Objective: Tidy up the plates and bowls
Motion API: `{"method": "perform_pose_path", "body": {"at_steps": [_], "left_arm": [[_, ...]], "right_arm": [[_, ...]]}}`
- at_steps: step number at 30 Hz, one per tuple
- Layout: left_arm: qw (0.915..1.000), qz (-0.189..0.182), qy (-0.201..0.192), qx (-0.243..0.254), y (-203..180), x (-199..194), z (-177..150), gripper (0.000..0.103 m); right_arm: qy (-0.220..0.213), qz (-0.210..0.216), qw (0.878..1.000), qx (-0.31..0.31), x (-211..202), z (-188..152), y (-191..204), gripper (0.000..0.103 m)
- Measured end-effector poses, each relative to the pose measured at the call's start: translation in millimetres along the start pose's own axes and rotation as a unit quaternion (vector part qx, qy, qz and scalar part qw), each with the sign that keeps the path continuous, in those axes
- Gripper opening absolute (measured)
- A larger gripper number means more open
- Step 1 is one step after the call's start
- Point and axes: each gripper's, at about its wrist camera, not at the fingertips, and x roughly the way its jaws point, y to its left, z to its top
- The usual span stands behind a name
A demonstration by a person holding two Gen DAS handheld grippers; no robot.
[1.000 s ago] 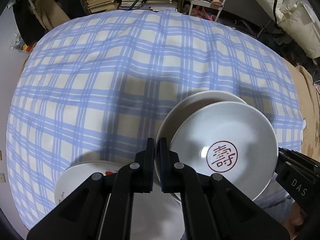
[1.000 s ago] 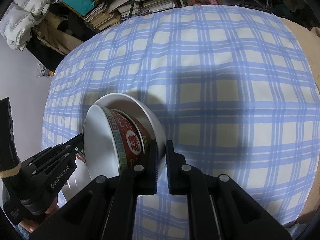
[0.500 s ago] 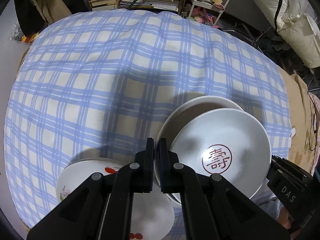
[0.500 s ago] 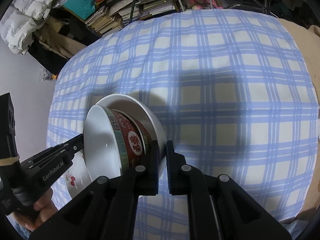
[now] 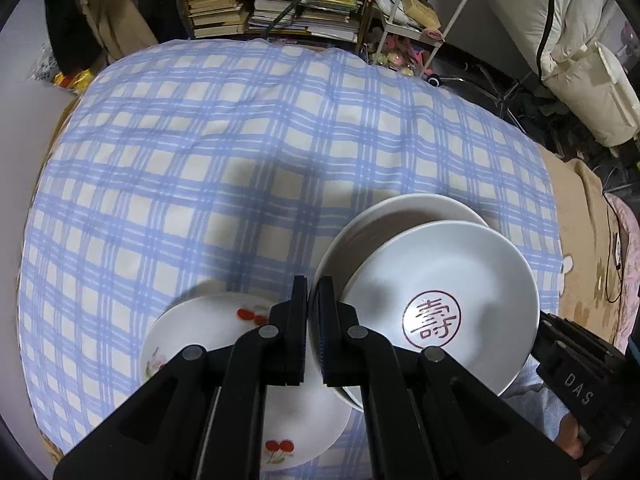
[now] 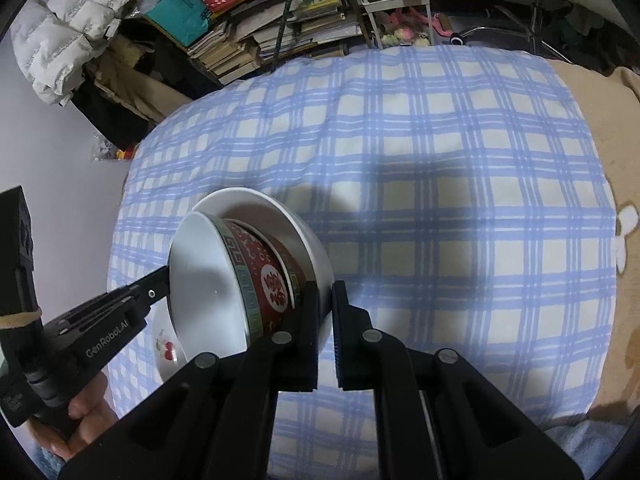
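A plain white bowl (image 5: pixel 400 212) carries a tilted inner bowl (image 5: pixel 440 280) with a red seal character inside. From the right wrist view that inner bowl (image 6: pixel 272 280) has a red patterned outside and leans in the white bowl (image 6: pixel 280 216). My left gripper (image 5: pixel 314 284) is shut on the white bowl's near rim. My right gripper (image 6: pixel 326 292) is shut on the opposite rim. The pair hangs above the checked cloth. Under it lies a white plate with cherries (image 5: pixel 224 328), also seen as the cherry plate (image 6: pixel 164 344) in the right wrist view.
The blue checked cloth (image 5: pixel 240 160) covers a rounded table. Stacked books (image 5: pixel 272 12) and a white rack (image 5: pixel 416 8) stand behind it, with pale cushions (image 5: pixel 580 92) to the right. A beige blanket (image 6: pixel 600 112) borders the cloth. A hand (image 6: pixel 80 408) grips the left tool.
Both grippers have risen with the nested bowls still pinched between them. The cloth looks farther off, and more of the cherry plate shows beneath.
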Motion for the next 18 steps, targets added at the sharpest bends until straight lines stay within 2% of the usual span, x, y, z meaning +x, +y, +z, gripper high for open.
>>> {"method": "perform_pose_path", "body": {"at_steps": [6,11,14,17,18], "left_arm": [[0.9996,0.024,-0.007,-0.012,24,-17,-20,0.003],[0.9984,0.047,0.005,-0.031,57,-16,-48,0.003],[0.9975,0.051,0.023,-0.044,76,-8,-64,0.002],[0.9952,0.049,0.04,-0.075,95,1,-79,0.004],[0.9956,0.045,0.033,-0.075,100,0,-86,0.004]], "right_arm": [[0.008,0.025,1.0,-0.001,1,-18,19,0.011],[0.026,0.05,0.998,-0.001,21,-41,38,0.011],[0.017,0.047,0.999,-0.02,27,-52,54,0.011],[0.034,0.051,0.998,-0.024,39,-61,65,0.011],[0.035,0.053,0.998,-0.024,42,-64,68,0.01]]}}
